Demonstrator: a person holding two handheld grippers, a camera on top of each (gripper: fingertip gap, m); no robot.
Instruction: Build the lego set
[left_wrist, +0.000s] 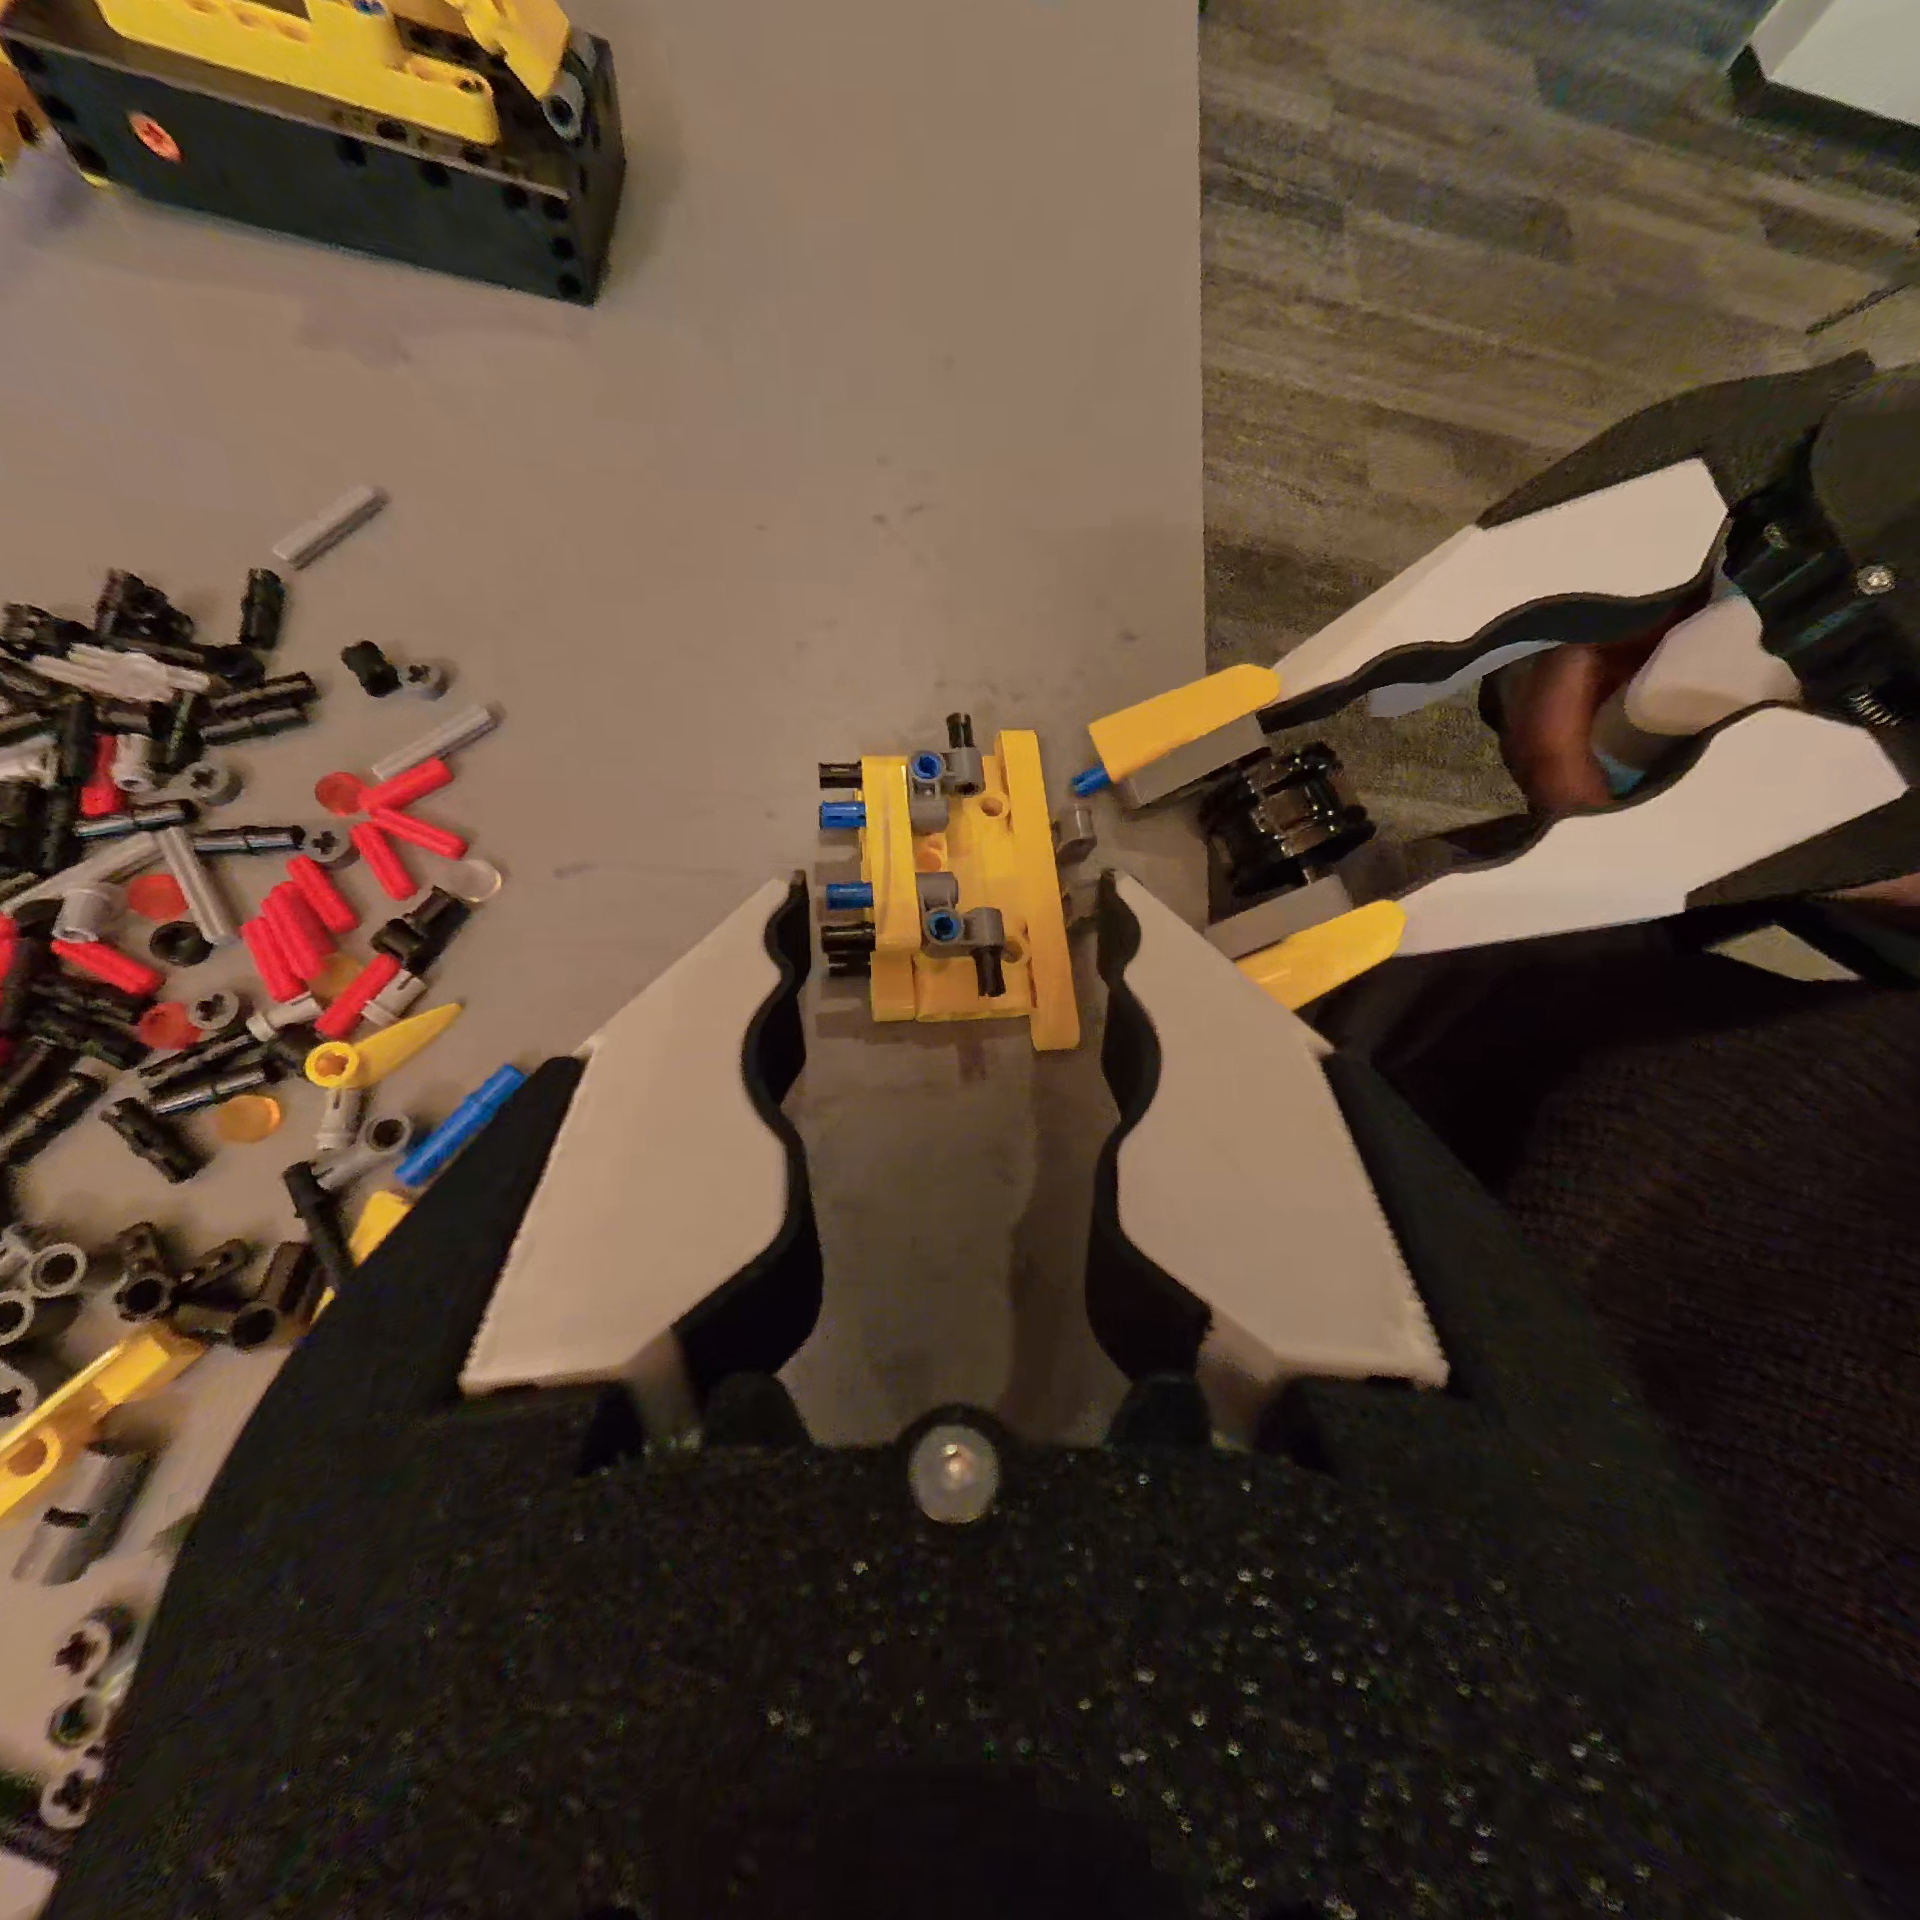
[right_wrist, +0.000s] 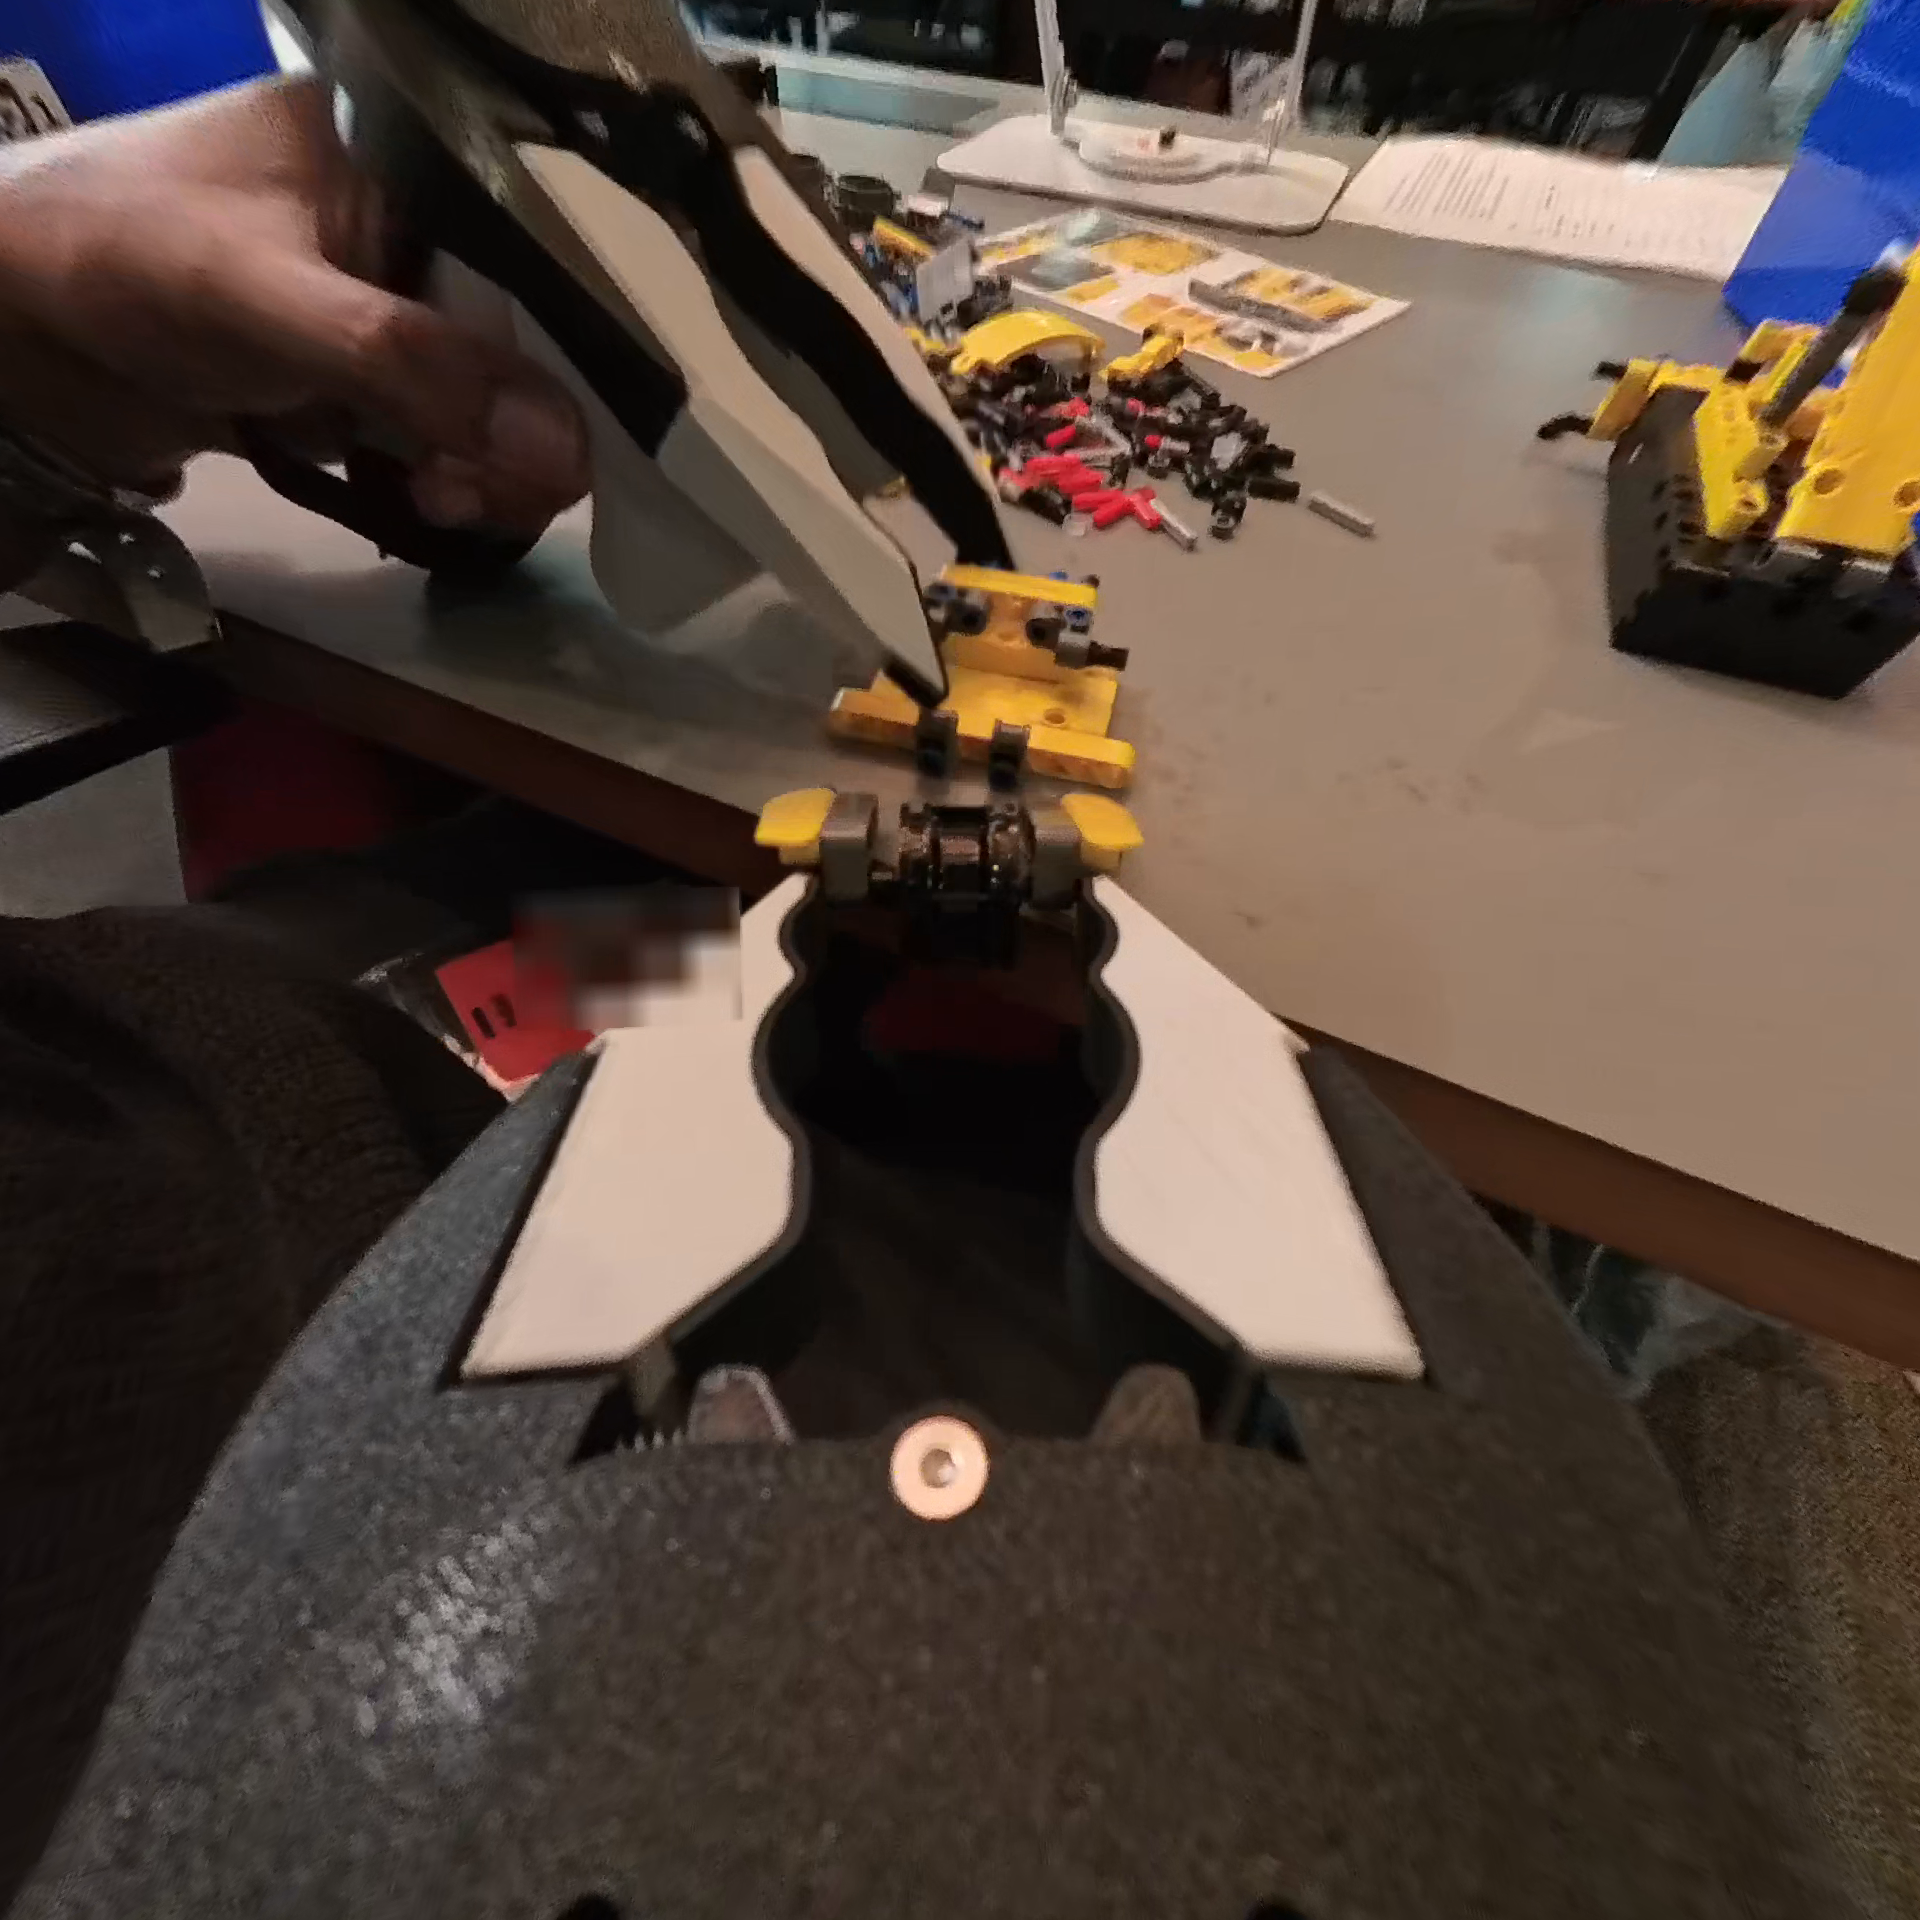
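The left gripper (left_wrist: 951, 914), white wavy-edged plastic fingers on a grainy black body, stands wide apart around a small yellow studless-brick assembly (left_wrist: 961, 883) bristling with blue and black pins on the smooth grey table (left_wrist: 831, 468); whether it touches is unclear. The right gripper (right_wrist: 948, 883) clamps a black ribbed hub with grey blocks and yellow fin-shaped tips (right_wrist: 948, 836) just beside that assembly. Left, a jumbled pile of red, black and grey pins (left_wrist: 187, 883) is cut off; beyond, a blocky black-and-yellow model (left_wrist: 332, 135)

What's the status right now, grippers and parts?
Left gripper open around yellow block. Right gripper shut on black wheel piece. Loose pieces alongside.
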